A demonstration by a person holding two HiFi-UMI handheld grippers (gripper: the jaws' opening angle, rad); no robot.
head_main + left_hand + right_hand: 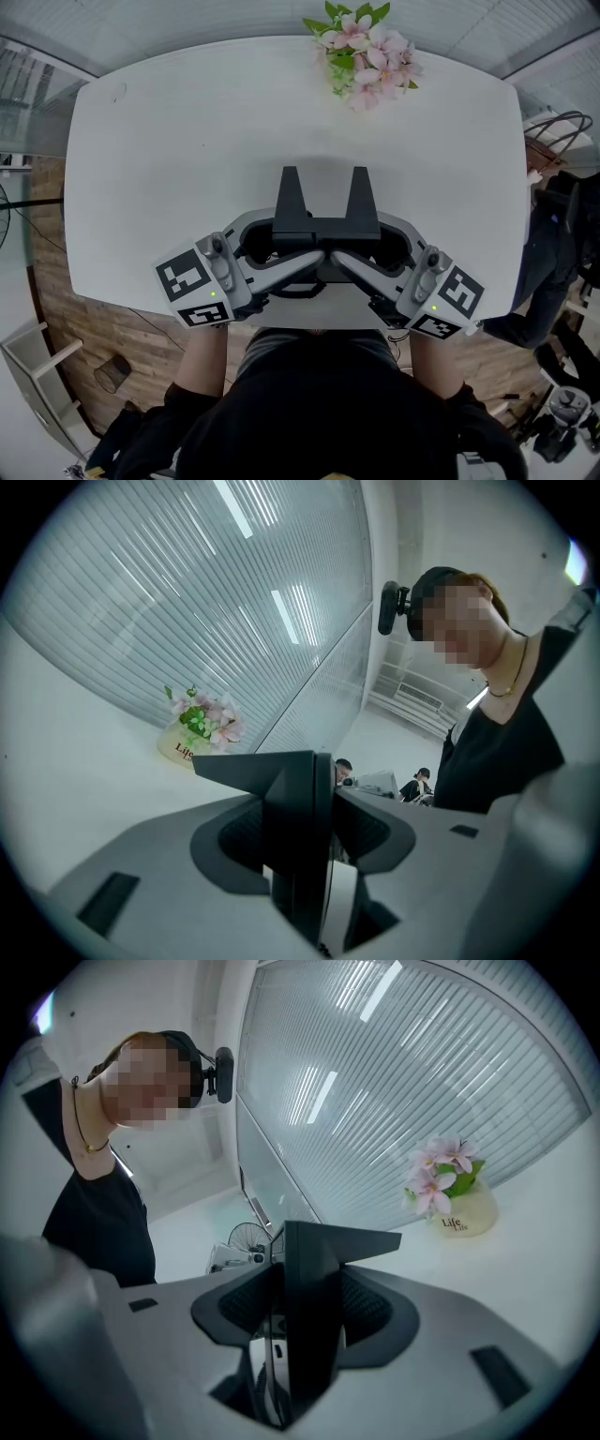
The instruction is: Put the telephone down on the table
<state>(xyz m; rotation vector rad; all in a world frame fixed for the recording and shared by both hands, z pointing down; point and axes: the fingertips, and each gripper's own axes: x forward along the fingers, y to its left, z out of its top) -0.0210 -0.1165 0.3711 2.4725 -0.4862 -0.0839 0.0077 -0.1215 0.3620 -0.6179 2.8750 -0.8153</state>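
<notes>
Clerk: Item, telephone (323,226): dark flat slab, lower centre of the head view, seen edge-on in both gripper views. Location?

Checker: Between the two tools, over the near part of the table (169,141). Left gripper (298,247), entering from lower left: jaws clamped on the telephone, pads against both its faces. Right gripper (354,247), entering from lower right: likewise clamped, on the opposite end. The two meet tip to tip.

Clerk: Resting or lifted?

Checker: Judged lifted. A soft shadow lies on the tabletop just up-frame of it, though these views do not rule out contact. Two black wedges stick up-frame from the grip; I cannot tell whether they belong to the telephone.

Clerk: Other stock?

Checker: Flowers (366,52) in a small pot, top of frame, well apart from the grip.

Clerk: Step in hand?

Checker: Carry, just short of setting down. By my reading, placement is not yet done.

Clerk: Next move calls for?

Checker: Lowering both tools together and evenly, slab kept level, onto the white stretch at mid-frame. Both sets of jaws should ease apart only once it sits flat. Risk: one side lets go first and the slab tips, or slides toward the near edge.
</notes>
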